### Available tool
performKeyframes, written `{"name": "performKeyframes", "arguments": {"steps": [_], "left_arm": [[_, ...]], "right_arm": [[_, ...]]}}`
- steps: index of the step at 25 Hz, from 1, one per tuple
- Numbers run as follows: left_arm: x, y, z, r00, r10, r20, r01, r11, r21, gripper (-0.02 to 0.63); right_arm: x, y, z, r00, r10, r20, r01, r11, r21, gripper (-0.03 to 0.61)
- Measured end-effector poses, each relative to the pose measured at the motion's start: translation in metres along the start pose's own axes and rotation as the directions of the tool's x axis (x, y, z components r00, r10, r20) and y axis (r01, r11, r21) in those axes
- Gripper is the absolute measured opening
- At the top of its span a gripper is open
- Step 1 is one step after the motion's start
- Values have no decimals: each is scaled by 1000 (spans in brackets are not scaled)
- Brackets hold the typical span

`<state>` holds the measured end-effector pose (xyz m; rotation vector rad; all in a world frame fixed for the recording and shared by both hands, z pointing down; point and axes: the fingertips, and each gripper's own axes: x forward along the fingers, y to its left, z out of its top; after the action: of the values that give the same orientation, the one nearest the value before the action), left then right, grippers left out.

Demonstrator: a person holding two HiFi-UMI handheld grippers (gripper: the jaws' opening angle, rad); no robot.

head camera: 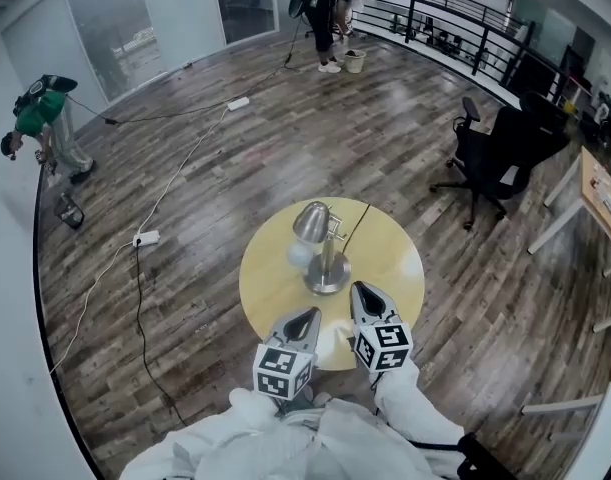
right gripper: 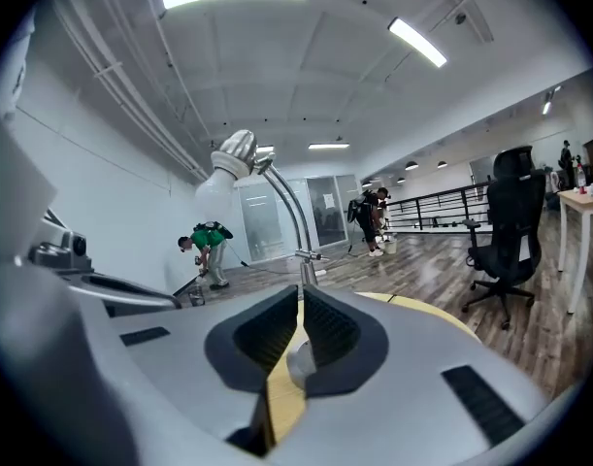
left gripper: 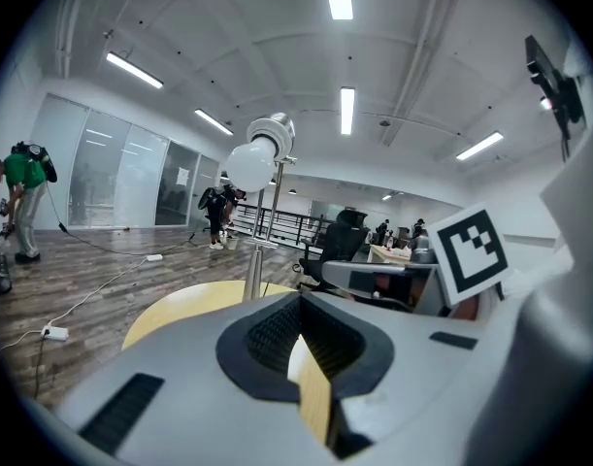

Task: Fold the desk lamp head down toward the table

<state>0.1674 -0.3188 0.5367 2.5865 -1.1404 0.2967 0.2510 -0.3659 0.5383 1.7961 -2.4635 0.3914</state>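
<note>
The lamp (head camera: 326, 276) stood at the middle of the round table (head camera: 270, 293). Over the table's near edge, the left gripper (head camera: 305, 314) and right gripper (head camera: 362, 289) were both clenched on nothing.

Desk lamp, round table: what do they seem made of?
Desk lamp: likely metal, silvery and shiny, with bright glints on head and base. Its bulb: frosted white, glass or plastic, can't tell. Round table: pale yellow, matte top, perhaps laminate or light wood.
</note>
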Motion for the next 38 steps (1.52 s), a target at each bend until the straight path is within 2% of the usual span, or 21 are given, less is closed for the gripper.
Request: {"name": "performKeyframes", "arguments": {"steps": [4, 5, 7, 8, 13, 18, 21, 24, 26, 29, 31, 34, 38], "left_arm": [[4, 7, 5, 1000, 8, 1, -8, 1000, 9, 0], [4, 10, 4, 1000, 11, -3, -11, 1000, 8, 0], [4, 18, 0, 1000, 18, -17, -18, 1000, -2, 0], [4, 22, -2, 999, 23, -26, -23, 1000, -9, 0], [2, 42, -9, 997, 54, -56, -55, 998, -17, 0], [-7, 58, 0, 997, 66, -36, -67, 997, -27, 0], [-25, 63, 49, 998, 37, 59, -36, 999, -10, 9], [-40, 54, 135, 982, -92, 166, 85, 995, 48, 155], [-37, 45, 184, 969, -171, 178, 147, 979, 141, 210], [-18, 31, 222, 969, -231, 86, 199, 938, 282, 213], [-4, 22, 228, 972, -237, -9, 227, 917, 327, 212], [12, 20, 219, 972, -210, -109, 235, 911, 340, 212], [19, 24, 212, 972, -194, -133, 228, 918, 325, 193]], "right_arm": [[33, -4, -4, 999, 40, -30, -40, 999, 2, 15], [43, -4, -8, 997, 55, -45, -55, 998, -11, 30], [65, -5, -14, 994, 82, -75, -85, 996, -26, 115], [76, -6, -15, 992, 90, -83, -93, 995, -27, 124], [127, -7, -16, 984, 130, -120, -139, 988, -67, 124], [153, -11, -10, 987, 111, -119, -120, 991, -66, 124], [155, -11, -11, 981, 140, -131, -153, 983, -100, 123], [154, -10, -11, 975, 170, -143, -187, 976, -114, 121], [154, -11, -11, 972, 183, -149, -201, 973, -116, 121], [155, -10, -11, 963, 219, -154, -240, 962, -128, 118], [155, -8, -12, 955, 252, -157, -274, 952, -139, 118], [153, -6, -13, 946, 281, -162, -304, 942, -141, 117], [153, -7, -13, 945, 285, -158, -307, 942, -134, 117]]}}
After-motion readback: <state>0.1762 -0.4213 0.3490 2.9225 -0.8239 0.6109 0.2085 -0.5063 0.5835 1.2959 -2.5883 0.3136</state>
